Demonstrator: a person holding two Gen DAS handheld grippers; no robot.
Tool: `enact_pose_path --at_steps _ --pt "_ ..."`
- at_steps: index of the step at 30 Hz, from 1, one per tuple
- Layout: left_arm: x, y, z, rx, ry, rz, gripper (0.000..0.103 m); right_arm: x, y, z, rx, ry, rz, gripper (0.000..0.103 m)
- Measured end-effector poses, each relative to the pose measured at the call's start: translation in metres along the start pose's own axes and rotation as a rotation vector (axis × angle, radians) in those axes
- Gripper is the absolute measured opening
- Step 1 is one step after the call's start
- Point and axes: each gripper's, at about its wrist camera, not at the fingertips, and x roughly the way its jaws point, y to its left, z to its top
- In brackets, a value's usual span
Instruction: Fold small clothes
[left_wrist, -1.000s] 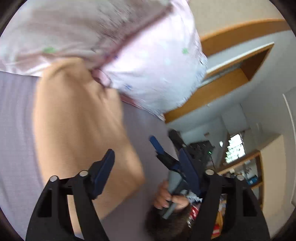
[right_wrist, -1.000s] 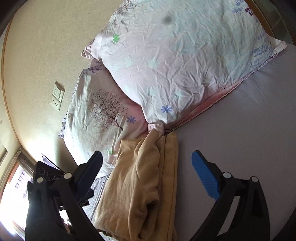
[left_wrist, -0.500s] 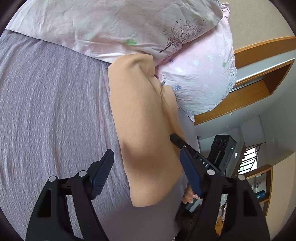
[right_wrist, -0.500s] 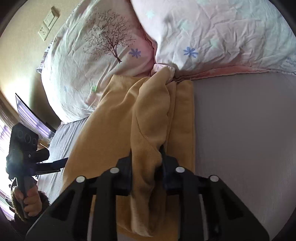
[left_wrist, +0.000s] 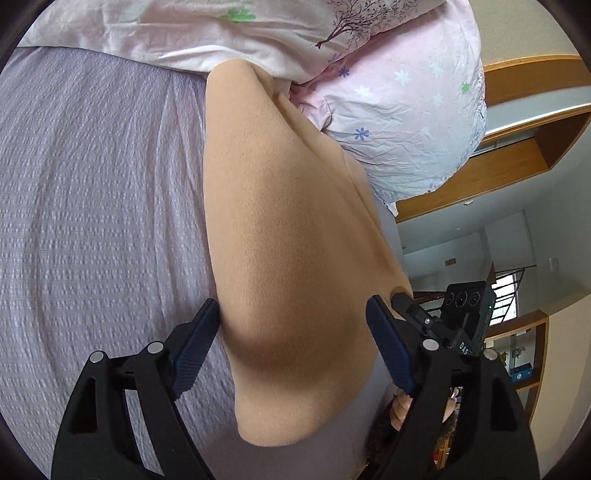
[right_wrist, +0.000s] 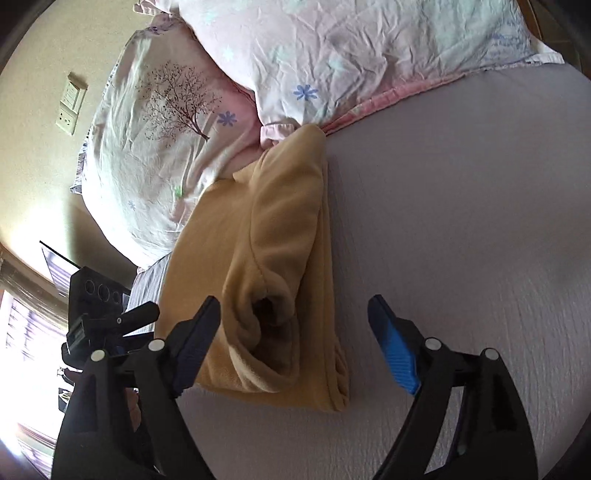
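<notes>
A folded tan fleece garment (left_wrist: 295, 236) lies on the grey bedsheet (left_wrist: 92, 221), its far end against the pillows. My left gripper (left_wrist: 295, 347) is open, with the near end of the garment between its jaws. In the right wrist view the same garment (right_wrist: 266, 266) lies folded with a sleeve opening facing me. My right gripper (right_wrist: 295, 339) is open just above its near edge and holds nothing. The other gripper shows at the left of the right wrist view (right_wrist: 107, 321) and at the right of the left wrist view (left_wrist: 454, 317).
Two pink floral pillows (right_wrist: 332, 55) (right_wrist: 159, 140) lie at the head of the bed, against a beige wall with a socket plate (right_wrist: 70, 103). A wooden headboard (left_wrist: 517, 155) and shelves (left_wrist: 524, 354) show beyond the bed. Bare sheet (right_wrist: 461, 221) lies right of the garment.
My right gripper was shut on the garment's fold half a second ago and is now open and drawn back. My left gripper has moved in around the garment's near end.
</notes>
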Motion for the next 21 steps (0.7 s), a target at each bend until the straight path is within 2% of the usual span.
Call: enact_pose_path --at_steps 2,3,4,5,6,8,10,13,15,16,17,19,21 --pt "0.006 0.004 0.0 -0.011 -0.007 -0.002 0.08 0.009 -0.002 -0.004 0.008 0.046 0.02 0.076" --pt "0.007 0.004 0.0 -0.009 -0.02 0.007 0.076 0.013 -0.003 -0.004 0.018 0.057 0.037 0.073" --pt "0.008 0.004 0.0 -0.004 -0.027 0.018 0.073 0.013 -0.003 -0.005 0.015 0.044 0.056 0.059" --pt "0.009 0.003 0.0 0.0 -0.033 0.026 0.061 0.015 -0.005 -0.007 0.023 0.059 0.102 0.036" --pt "0.011 0.002 0.001 0.006 -0.042 0.034 0.048 0.019 -0.006 -0.009 0.043 0.072 0.138 0.034" --pt "0.003 0.001 0.0 0.023 -0.063 0.021 0.039 0.022 0.006 -0.009 0.011 0.048 0.149 0.028" --pt "-0.017 0.003 -0.005 0.039 -0.105 0.028 0.038 0.021 0.022 -0.015 -0.028 0.045 0.178 0.024" --pt "-0.054 0.008 -0.023 0.073 -0.163 0.058 0.038 0.025 0.054 -0.027 -0.116 0.062 0.218 0.023" --pt "-0.067 0.017 -0.036 0.081 -0.169 0.112 0.041 0.036 0.07 -0.037 -0.171 0.1 0.213 0.026" --pt "-0.07 0.022 -0.041 0.079 -0.155 0.143 0.043 0.042 0.076 -0.042 -0.198 0.126 0.184 0.034" --pt "-0.073 0.027 -0.047 0.075 -0.139 0.17 0.046 0.046 0.08 -0.048 -0.219 0.137 0.138 0.046" --pt "-0.09 0.03 -0.059 0.09 -0.165 0.167 0.048 0.036 0.083 -0.054 -0.231 0.089 0.066 0.055" --pt "-0.112 0.019 -0.071 0.154 -0.236 0.203 0.049 0.005 0.085 -0.057 -0.231 -0.049 0.066 0.055"
